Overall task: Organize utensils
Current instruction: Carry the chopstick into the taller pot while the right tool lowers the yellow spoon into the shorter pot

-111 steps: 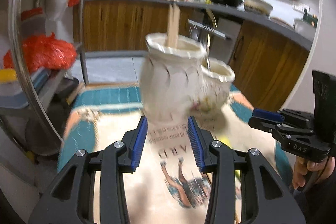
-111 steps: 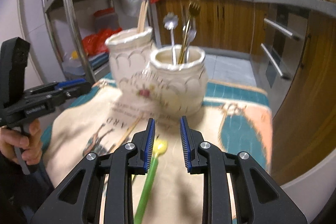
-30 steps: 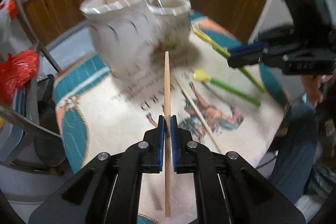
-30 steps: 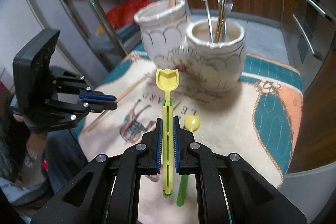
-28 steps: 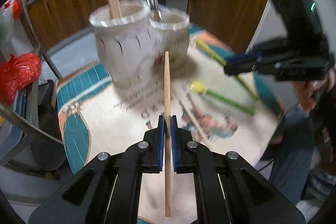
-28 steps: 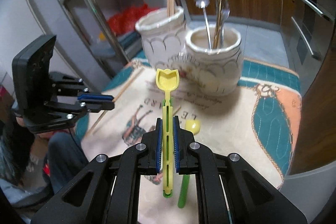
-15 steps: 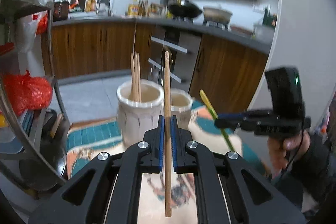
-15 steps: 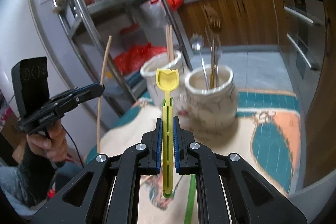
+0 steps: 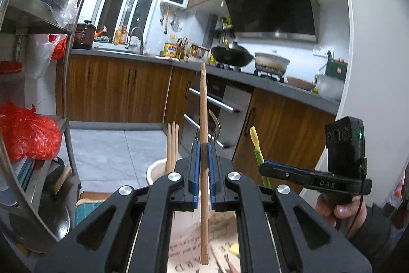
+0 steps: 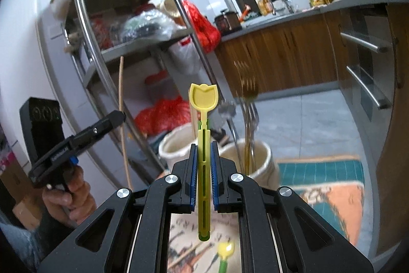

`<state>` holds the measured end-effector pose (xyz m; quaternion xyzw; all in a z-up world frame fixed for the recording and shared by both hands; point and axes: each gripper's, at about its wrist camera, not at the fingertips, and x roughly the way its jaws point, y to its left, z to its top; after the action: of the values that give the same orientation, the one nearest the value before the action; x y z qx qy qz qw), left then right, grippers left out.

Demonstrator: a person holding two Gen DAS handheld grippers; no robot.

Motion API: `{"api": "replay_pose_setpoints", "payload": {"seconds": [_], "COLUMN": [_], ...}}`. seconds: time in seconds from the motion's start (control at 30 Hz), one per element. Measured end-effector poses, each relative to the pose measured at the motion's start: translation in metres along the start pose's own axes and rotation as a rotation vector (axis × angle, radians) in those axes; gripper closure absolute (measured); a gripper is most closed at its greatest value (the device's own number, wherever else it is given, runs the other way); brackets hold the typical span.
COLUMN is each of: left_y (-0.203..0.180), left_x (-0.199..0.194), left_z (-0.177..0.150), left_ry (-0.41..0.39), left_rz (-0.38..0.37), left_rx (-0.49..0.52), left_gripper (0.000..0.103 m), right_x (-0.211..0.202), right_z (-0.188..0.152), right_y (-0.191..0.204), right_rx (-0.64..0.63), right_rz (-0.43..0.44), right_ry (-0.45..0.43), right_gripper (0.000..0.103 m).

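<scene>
Grippers clamp upright utensils: left [image 9: 202, 168] chopstick [image 9: 203, 119], right [image 10: 203, 168] yellow spoon [image 10: 203, 119].

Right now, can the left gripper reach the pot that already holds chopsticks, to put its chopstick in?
Probably yes. The left gripper holds its chopstick upright, and the chopstick pot is close ahead with its mouth open. The right gripper stays off to the side.
</scene>
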<state>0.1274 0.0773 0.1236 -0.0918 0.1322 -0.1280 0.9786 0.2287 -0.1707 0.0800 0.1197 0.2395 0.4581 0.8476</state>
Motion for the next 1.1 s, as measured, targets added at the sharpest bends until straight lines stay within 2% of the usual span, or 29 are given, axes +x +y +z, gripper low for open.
{"api": "replay_pose_setpoints", "payload": {"seconds": [0.4, 0.83, 0.97, 1.1], "left_y": [0.012, 0.029, 0.027, 0.026], "left_x": [0.018, 0.033, 0.042, 0.059], "left_z": [0.013, 0.033, 0.030, 0.018], "left_ry": [-0.084, -0.233, -0.236, -0.174], "left_rz": [0.000, 0.081, 0.101, 0.119], "left_rx": [-0.013, -0.082, -0.074, -0.051], "left_gripper": [0.097, 0.097, 0.097, 0.097], "right_x": [0.019, 0.049, 0.053, 0.057], "right_z": [0.009, 0.017, 0.014, 0.008], "right_y": [-0.016, -0.012, -0.015, -0.018], "right_rx": [0.010, -0.038, -0.054, -0.072], "right_rz": [-0.003, -0.089, -0.122, -0.151], "right_ry": [-0.057, -0.105, -0.104, -0.087], "right_gripper": [0.092, 0.092, 0.092, 0.092]}}
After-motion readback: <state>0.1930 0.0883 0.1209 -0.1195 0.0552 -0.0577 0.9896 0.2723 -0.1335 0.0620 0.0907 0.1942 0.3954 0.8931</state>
